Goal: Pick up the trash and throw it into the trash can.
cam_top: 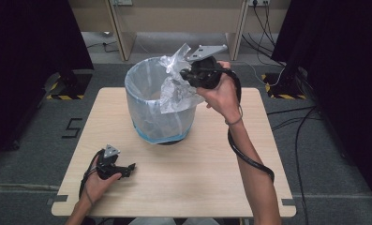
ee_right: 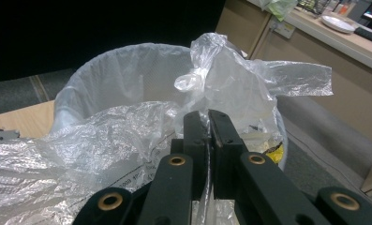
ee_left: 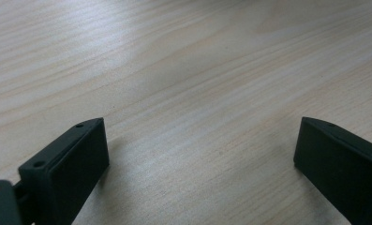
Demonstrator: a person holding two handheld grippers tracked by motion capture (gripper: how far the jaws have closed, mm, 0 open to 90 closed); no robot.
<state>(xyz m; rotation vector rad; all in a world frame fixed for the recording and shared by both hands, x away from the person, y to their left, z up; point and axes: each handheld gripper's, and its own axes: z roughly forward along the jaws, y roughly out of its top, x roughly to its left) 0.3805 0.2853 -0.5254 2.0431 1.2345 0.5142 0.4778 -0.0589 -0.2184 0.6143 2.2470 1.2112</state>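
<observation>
High view: right gripper [cam_top: 186,74] clamps the bag [cam_top: 174,89] over the bin [cam_top: 148,117] rim at 2 o'clock, probably to lift it. Left gripper [cam_top: 131,167] rests gaping at 7 o'clock on the table [cam_top: 197,178], seemingly idle.

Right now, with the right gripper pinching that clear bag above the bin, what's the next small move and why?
Probably lift the right gripper a little higher and toward the bin's middle. It is shut on a bunched part of the clear plastic bag, which partly drapes over the near rim of the lined bin. The left gripper rests open on the table, away from the bin.
</observation>
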